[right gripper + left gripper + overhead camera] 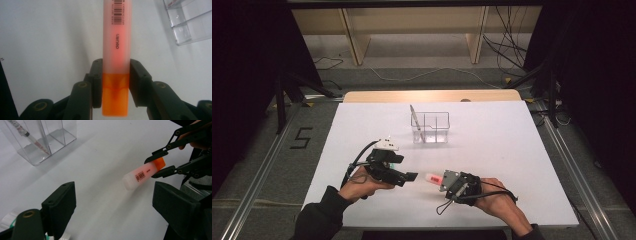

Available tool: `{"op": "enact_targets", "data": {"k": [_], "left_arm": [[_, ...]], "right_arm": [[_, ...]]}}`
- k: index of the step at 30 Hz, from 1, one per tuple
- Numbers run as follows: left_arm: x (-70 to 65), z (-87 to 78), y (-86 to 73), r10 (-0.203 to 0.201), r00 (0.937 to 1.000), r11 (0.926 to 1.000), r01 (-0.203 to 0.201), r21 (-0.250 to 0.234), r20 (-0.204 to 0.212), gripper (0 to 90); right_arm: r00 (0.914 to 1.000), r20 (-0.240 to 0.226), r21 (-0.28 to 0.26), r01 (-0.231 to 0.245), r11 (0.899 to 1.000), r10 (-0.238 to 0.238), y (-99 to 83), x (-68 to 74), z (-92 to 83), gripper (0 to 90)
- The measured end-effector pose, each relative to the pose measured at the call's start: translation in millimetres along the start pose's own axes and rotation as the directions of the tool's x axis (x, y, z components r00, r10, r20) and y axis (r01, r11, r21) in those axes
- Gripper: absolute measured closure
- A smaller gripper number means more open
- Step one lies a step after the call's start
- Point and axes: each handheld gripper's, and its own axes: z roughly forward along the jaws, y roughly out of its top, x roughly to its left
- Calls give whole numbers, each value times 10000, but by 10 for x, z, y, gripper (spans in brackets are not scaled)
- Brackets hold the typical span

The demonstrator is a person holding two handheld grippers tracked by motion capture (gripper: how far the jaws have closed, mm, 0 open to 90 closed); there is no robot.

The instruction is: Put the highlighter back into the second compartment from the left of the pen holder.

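1. Clamped between the two black jaws of the right gripper (113,82) is an orange highlighter marker with a frosted translucent cap (116,47); the pads press on both sides, right where the cap meets the orange barrel.
2. From the high view, that highlighter (433,178) sticks out of the right gripper (443,181) toward the left, held above the white table top (512,150) near its front edge.
3. Facing it is the left gripper (412,176), held in the person's left hand (362,185); its jaws stand apart with nothing between them, just beside the highlighter's capped end but not touching it.
4. Seen from the left gripper view, the highlighter (142,175) carries a barcode label, and its white cap end points down toward the table.
5. Farther back, near the middle of the table, stands a clear plastic organiser box with dividers (430,128).
6. One slim pen (414,120) leans upright in the box's left compartment.
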Motion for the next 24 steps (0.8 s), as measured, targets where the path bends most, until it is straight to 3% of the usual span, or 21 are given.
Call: {"op": "enact_targets", "data": {"k": [7,8,10,12,13,16,19,20,21,22,24], "left_arm": [[-49,58,112,198,9995,9987,-209,465,239,196],[-52,66,130,327,9990,9971,-347,676,318,198],[-69,93,153,525,9978,9939,-562,946,410,202],[-84,130,170,614,9969,9909,-668,1169,496,211],[-87,147,178,627,9962,9887,-703,1327,603,212],[-86,203,195,654,9956,9841,-755,1606,676,221],[-85,254,206,618,9946,9774,-772,1969,832,223],[-85,268,210,697,9938,9740,-866,2094,865,226],[-86,283,216,700,9939,9717,-872,2194,852,228],[-91,300,217,669,9941,9704,-846,2262,848,229],[-75,326,229,722,9920,9625,-964,2535,1032,234]], "right_arm": [[9898,776,-271,1222,9921,-1198,3,67,-1,674],[9907,784,-253,1135,9932,-1112,5,83,-1,674],[9847,922,-298,1514,9880,-1481,5,89,3,674],[9841,964,-292,1526,9879,-1492,6,115,0,674],[9783,1044,-303,1828,9827,-1788,3,114,-1,674],[9734,1214,-325,1995,9794,-1942,2,147,3,674],[9592,1284,-171,2563,9665,-2521,8,155,5,674],[9475,1325,-17,2937,9559,-2909,10,147,0,674],[9514,1404,-153,2788,9602,-2740,12,172,13,674],[9496,1408,-171,2852,9583,-2801,13,178,18,674],[9369,1484,-115,3217,9468,-3166,14,178,17,674]]}}
